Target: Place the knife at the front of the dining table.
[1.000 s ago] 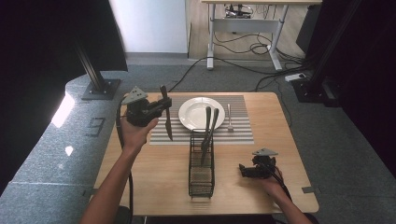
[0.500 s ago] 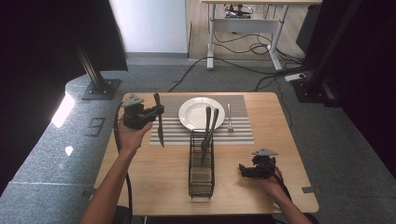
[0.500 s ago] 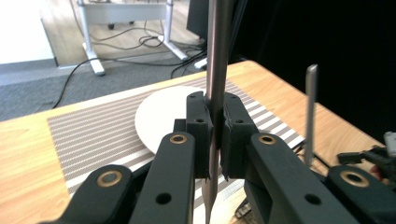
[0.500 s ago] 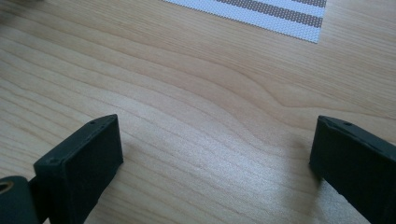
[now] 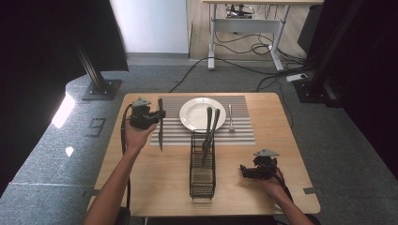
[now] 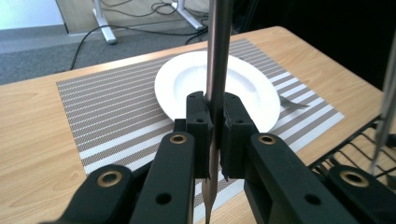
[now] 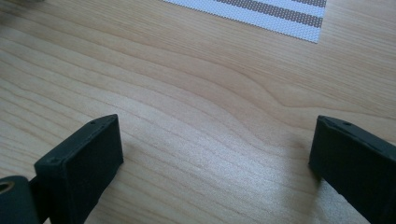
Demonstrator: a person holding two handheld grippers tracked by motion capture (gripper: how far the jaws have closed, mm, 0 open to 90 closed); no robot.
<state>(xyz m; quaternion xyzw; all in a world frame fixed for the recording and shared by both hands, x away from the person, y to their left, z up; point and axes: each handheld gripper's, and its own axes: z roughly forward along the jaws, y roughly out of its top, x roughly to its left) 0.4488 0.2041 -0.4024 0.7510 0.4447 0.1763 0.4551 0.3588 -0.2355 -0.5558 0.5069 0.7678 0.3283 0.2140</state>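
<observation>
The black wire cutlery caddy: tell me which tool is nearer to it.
Right. The right tool rests on the wooden table just right of the black wire cutlery caddy; the left tool, clamping a knife, is up by the striped placemat's left edge.

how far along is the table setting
Done: the plate sits on the striped placemat with a fork lying to its right. In hand: the left gripper is shut on a knife, held upright over the placemat's left edge. Left: setting it down, and two utensils stand in the wire caddy. The right gripper rests open on the table.
</observation>
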